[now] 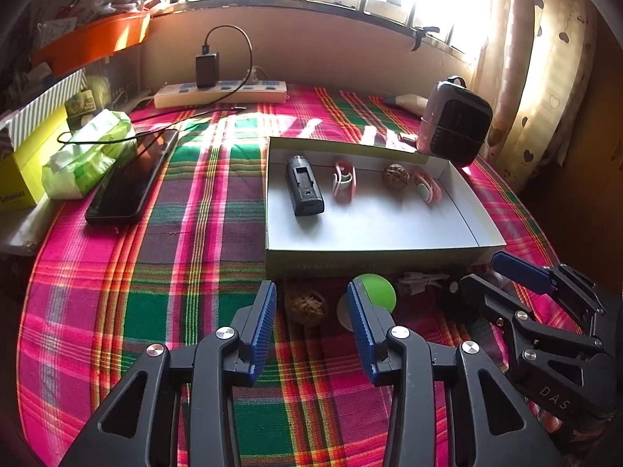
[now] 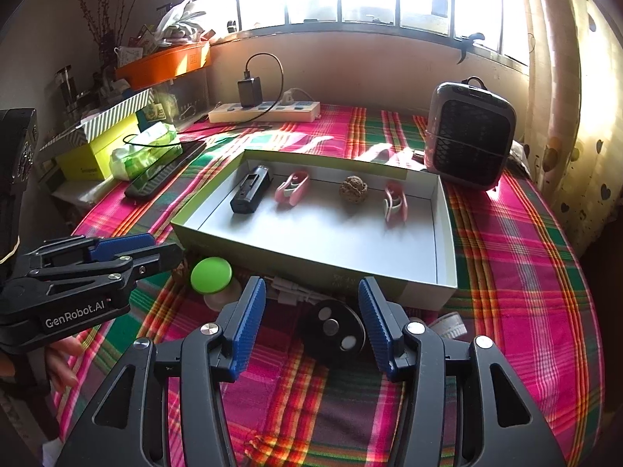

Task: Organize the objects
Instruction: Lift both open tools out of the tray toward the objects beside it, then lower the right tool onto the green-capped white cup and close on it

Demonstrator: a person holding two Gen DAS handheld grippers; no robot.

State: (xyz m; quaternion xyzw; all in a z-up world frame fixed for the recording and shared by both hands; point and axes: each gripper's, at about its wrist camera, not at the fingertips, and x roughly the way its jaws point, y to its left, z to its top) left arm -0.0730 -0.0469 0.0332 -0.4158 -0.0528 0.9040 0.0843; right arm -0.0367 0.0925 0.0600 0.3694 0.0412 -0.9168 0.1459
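My left gripper (image 1: 311, 299) is open low over the plaid cloth, with a brown walnut (image 1: 305, 306) lying loose between its blue pads. Just right of it sits a green knob on a white base (image 1: 379, 290). My right gripper (image 2: 311, 303) is open around a black round disc with three buttons (image 2: 331, 332), which lies on the cloth close to the right pad. Behind both stands a shallow white box (image 1: 370, 251) holding a black device (image 1: 305, 190), two pink clips (image 1: 344, 181) and a second walnut (image 1: 396, 175). A white cable bundle (image 2: 296, 292) lies against the box front.
A phone (image 1: 132, 179), a green tissue pack (image 1: 87, 155) and a yellow carton (image 1: 27, 163) crowd the left side. A power strip (image 1: 220, 93) lies along the back wall. A small heater (image 1: 453, 120) stands behind the box at right. A white roll (image 2: 449, 325) lies beside my right gripper.
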